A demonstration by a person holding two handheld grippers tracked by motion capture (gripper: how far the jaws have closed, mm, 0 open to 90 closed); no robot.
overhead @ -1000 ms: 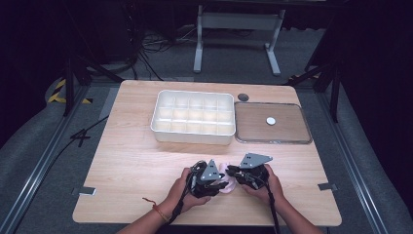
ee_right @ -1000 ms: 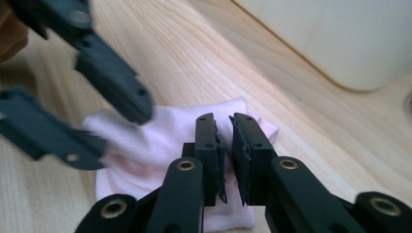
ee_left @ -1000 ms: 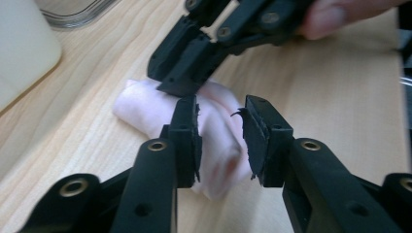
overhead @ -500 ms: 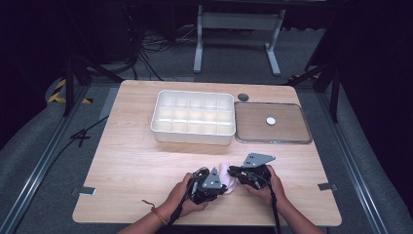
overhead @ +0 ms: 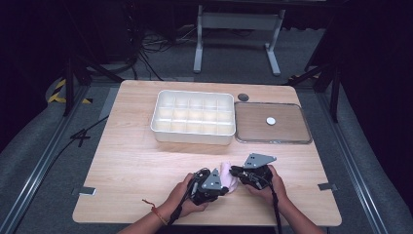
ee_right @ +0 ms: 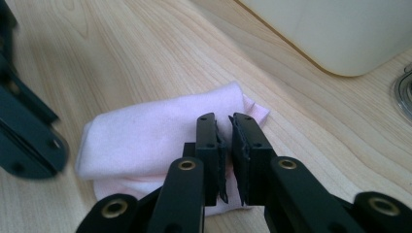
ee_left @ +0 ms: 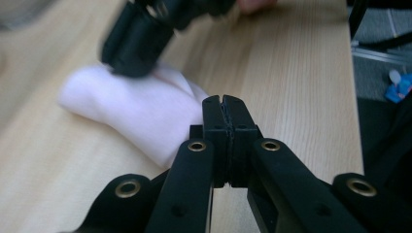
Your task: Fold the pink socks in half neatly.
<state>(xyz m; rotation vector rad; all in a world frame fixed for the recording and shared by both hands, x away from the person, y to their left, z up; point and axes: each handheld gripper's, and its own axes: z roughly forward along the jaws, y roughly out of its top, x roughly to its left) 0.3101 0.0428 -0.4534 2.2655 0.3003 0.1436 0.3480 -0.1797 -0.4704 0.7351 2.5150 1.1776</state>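
Pink cloth (overhead: 228,174) lies folded on the wooden table (overhead: 136,161), low in the middle of the high view, between the two hands and below the white box (overhead: 193,117). Left gripper (overhead: 214,187) sits at the lower left of the cloth, and in the left gripper view its jaws are pressed tight together with a bit of the cloth's edge (ee_left: 145,109) pinched at their tips. Right gripper (overhead: 238,171) sits at the cloth's right side, and in the right gripper view its jaws are nearly together, pinching a fold of the cloth (ee_right: 155,131) near the bottom middle of that picture.
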